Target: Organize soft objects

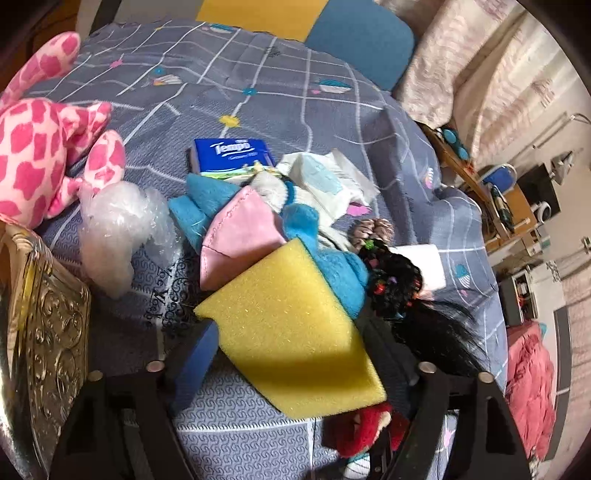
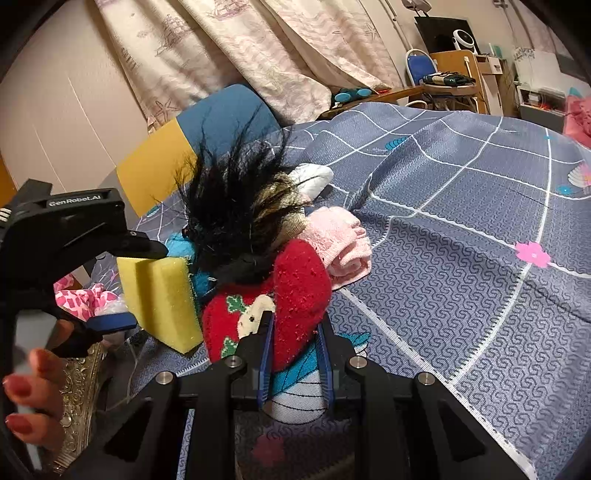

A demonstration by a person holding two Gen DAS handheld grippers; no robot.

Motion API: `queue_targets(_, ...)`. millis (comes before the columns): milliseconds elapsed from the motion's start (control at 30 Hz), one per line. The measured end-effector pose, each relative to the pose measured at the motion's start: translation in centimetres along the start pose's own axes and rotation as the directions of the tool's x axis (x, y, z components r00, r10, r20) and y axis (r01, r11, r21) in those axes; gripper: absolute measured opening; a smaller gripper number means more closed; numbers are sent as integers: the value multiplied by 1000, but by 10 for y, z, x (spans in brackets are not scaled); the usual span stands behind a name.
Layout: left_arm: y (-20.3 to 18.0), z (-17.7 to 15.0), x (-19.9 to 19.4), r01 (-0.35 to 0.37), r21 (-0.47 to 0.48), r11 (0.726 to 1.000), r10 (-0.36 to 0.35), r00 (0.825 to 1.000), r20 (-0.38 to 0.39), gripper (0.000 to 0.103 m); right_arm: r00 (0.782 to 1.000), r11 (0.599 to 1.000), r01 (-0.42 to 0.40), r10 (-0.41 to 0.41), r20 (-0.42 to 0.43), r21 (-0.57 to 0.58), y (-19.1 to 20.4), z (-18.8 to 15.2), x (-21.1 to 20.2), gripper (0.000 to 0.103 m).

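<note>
Biggest thing in the room is the bed, covered with a grey-blue grid-print sheet [image 2: 461, 229] that fills most of both views. Up at 12 o'clock of the left wrist view there's a blue and yellow cushion [image 1: 354, 33], and the patterned curtains [image 2: 229, 48] hang behind it.

Next down, a pink-and-white spotted plush [image 1: 40, 147] sprawls at 9 o'clock in the left view, with an embossed gold box [image 1: 48, 339] at about 8 o'clock right under it. A crumpled clear plastic bag [image 1: 118, 225] sits just beside the plush's leg.

The pile itself is dead centre. The yellow sponge [image 1: 291, 328] is the big piece, and the left gripper [image 2: 125, 284] is clamped on it, one finger on top and one below, seen clearly from the right wrist view at 9 o'clock. Behind the sponge: a blue fuzzy cloth [image 1: 207, 206], a pink mask [image 1: 240, 236] lying on it, a black wig [image 2: 236, 206] touching the sponge's right side, and a rolled pink towel [image 2: 340, 243] at roughly 1 o'clock from the wig.

The right gripper [image 2: 295, 332] is pinching the red strawberry-pattern sock [image 2: 280, 306], fingers tight on either side of its lower end, near 6 o'clock.

Smallest bits: a blue Tempo tissue pack [image 1: 232, 155] at 11 o'clock of the pile, and a white wipes packet [image 1: 325, 181] just beside it.
</note>
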State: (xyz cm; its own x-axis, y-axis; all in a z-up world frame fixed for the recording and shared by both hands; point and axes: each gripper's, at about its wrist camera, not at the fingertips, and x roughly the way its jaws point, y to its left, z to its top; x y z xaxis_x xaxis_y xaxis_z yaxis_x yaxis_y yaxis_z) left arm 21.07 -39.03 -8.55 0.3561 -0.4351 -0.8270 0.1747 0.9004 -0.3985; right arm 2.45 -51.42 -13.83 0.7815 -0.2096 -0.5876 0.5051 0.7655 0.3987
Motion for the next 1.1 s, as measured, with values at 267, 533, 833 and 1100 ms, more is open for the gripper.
queue_targets(267, -11, -19, -31, 57, 197, 979, -60, 998, 13, 38, 1000, 1000, 22, -22, -4, -12, 5, 0, 2, 22)
queue_targets(533, 10, -32, -42, 106, 202, 974, -99, 994, -45, 30, 999, 998, 48, -48, -3, -30, 6, 0, 2, 22)
queue_targets(833, 9, -40, -29, 75, 100, 992, -60, 987, -150, 66, 999, 998, 52, -53, -2, -32, 8, 0, 2, 22)
queue_targets(1100, 0, -30, -14, 108, 65, 992, -103, 992, -76, 67, 999, 999, 44, -44, -3, -24, 5, 0, 1, 22)
